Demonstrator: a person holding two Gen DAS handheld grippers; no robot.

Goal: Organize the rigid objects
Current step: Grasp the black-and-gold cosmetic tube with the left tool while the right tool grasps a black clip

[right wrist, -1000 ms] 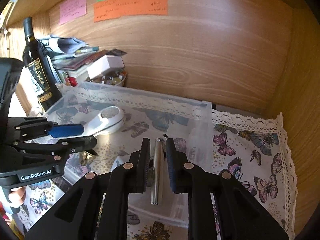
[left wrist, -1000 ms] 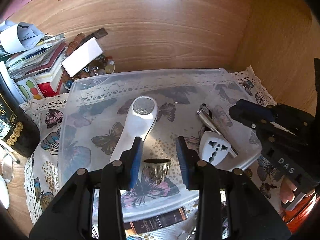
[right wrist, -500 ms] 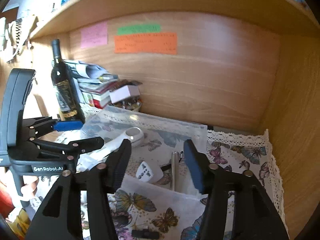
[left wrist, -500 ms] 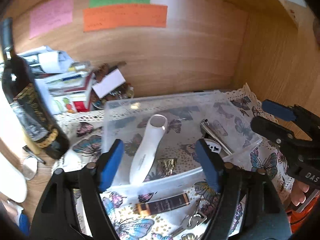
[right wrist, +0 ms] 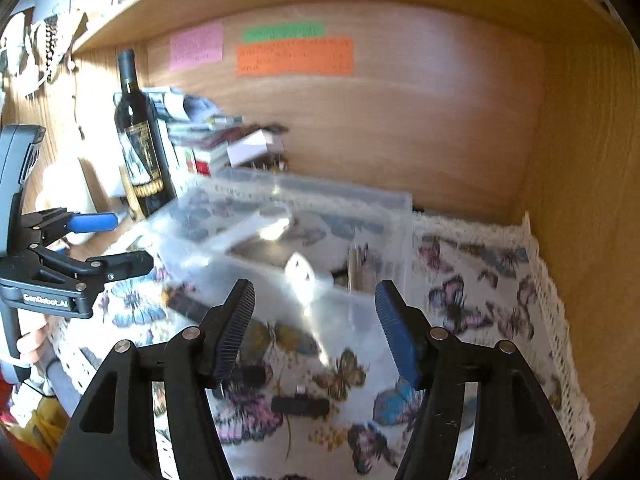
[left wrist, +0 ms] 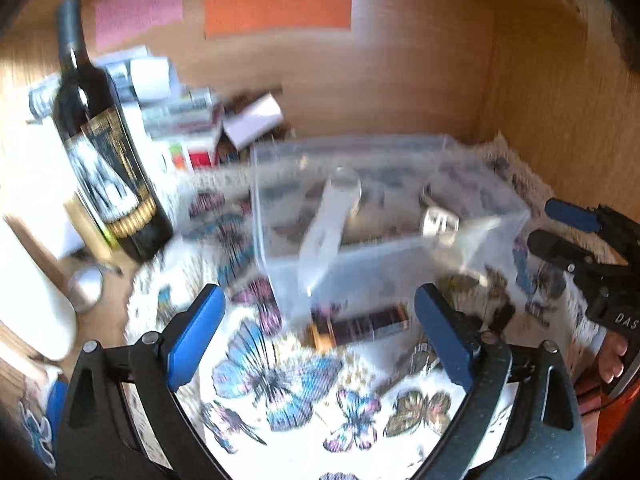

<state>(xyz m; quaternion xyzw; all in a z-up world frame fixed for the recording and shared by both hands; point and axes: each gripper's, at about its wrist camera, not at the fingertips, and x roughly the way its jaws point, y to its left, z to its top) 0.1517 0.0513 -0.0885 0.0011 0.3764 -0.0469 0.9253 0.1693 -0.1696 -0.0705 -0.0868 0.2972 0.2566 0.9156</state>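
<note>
A clear plastic bin (left wrist: 280, 240) (right wrist: 384, 208) stands on the butterfly cloth. It holds a white handheld device (left wrist: 328, 220) (right wrist: 256, 228), a white plug adapter (left wrist: 438, 222) (right wrist: 300, 272) and a metal tube (right wrist: 354, 264). My left gripper (left wrist: 316, 312) (right wrist: 132, 242) hovers in front of the bin, jaws opening wide, with nothing between them. A dark brown tube (left wrist: 360, 326) (right wrist: 188, 306) lies on the cloth beneath it. My right gripper (right wrist: 314, 296) (left wrist: 548, 226) hangs before the bin's near right corner, its jaws also opening and empty. Both views are blurred.
A wine bottle (left wrist: 104, 152) (right wrist: 140, 148) and a stack of books and papers (left wrist: 176, 120) stand at the back left. Coloured notes (right wrist: 294, 56) hang on the wooden back wall. A wooden side wall (right wrist: 580, 160) closes the right. A small black piece (right wrist: 300, 406) and keys (left wrist: 424, 356) lie on the cloth.
Both grippers have pulled back out of the bin and opened. The left has left the gold piece behind; the right has let go of the metal tube, which stays in the bin.
</note>
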